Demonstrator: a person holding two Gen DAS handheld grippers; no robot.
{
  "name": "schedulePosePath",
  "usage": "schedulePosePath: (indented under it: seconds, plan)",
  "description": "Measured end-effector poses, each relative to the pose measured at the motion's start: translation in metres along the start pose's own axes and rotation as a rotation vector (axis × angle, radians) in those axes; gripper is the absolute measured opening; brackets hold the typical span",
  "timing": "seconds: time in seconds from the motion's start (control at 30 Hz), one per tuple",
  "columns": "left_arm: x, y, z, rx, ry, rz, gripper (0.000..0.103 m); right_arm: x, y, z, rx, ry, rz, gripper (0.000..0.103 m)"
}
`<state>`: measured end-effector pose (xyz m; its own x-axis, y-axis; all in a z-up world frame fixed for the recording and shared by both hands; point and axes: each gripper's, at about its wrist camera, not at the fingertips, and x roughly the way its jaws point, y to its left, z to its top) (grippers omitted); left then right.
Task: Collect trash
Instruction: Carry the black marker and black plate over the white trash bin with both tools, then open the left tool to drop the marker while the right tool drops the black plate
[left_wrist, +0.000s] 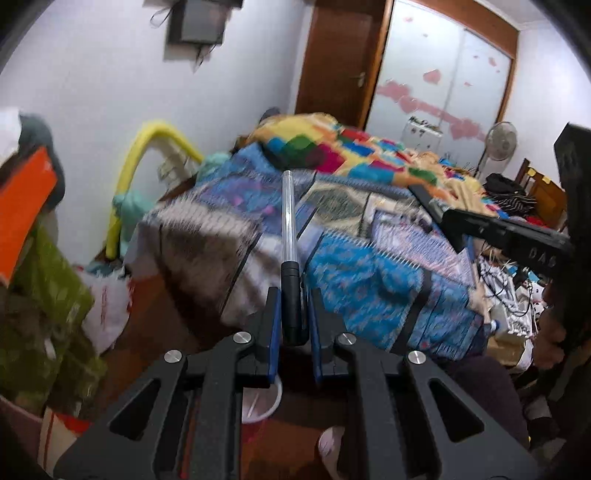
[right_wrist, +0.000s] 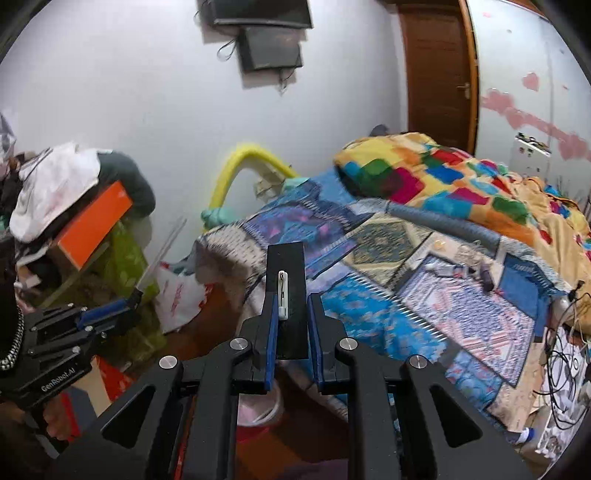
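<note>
Nearest the left wrist camera, the left tool (left_wrist: 294, 314) is clamped on a thin rod (left_wrist: 288, 221) with a black handle end and a clear tube; the blue pads press the black handle from both sides and the clear part runs up toward twelve o'clock, over the bed (left_wrist: 369, 280). In the right wrist view the right tool (right_wrist: 290, 321) is clamped on a flat black strip (right_wrist: 291, 273) that stands up toward twelve o'clock between its pads, with a small white clip-like piece (right_wrist: 282, 295) lying on the strip's face near the left pad. Each tool shows in the other's view: the right one enters the left wrist view at three o'clock with the strip pointing toward the bed, and the left one sits at nine o'clock in the right wrist view, a hand (right_wrist: 55, 421) gripping its handle from below. The bed is covered with a patterned blue blanket (right_wrist: 388, 321), and a quilt of coloured squares (right_wrist: 443, 181) is heaped at its far end near the brown door (right_wrist: 436, 74). A few small items (right_wrist: 458, 271) lie on the blanket at about two o'clock in the right wrist view; they are too blurred to name. Below the tools, at six o'clock, a white bowl-like container (right_wrist: 266, 410) sits on the floor. At nine o'clock stands a pile with an orange box (right_wrist: 92, 225), green bags (left_wrist: 51, 280) and a white plastic bag (right_wrist: 181, 299). A yellow curved tube (right_wrist: 236, 166) leans against the white wall beside the bed.
</note>
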<state>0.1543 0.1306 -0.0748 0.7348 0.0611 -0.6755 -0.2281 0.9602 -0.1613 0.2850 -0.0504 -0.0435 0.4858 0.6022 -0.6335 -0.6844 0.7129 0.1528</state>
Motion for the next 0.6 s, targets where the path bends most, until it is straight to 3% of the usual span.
schedulePosePath:
  seconds: [0.27, 0.6]
  plan:
    - [0.03, 0.048, -0.048, -0.097, 0.14, 0.022, 0.013, 0.044, 0.043, -0.021, -0.049, 0.109, 0.053, 0.014]
    - [0.09, 0.092, -0.105, -0.213, 0.32, 0.048, 0.013, 0.127, 0.08, -0.072, -0.143, 0.341, 0.081, 0.014]
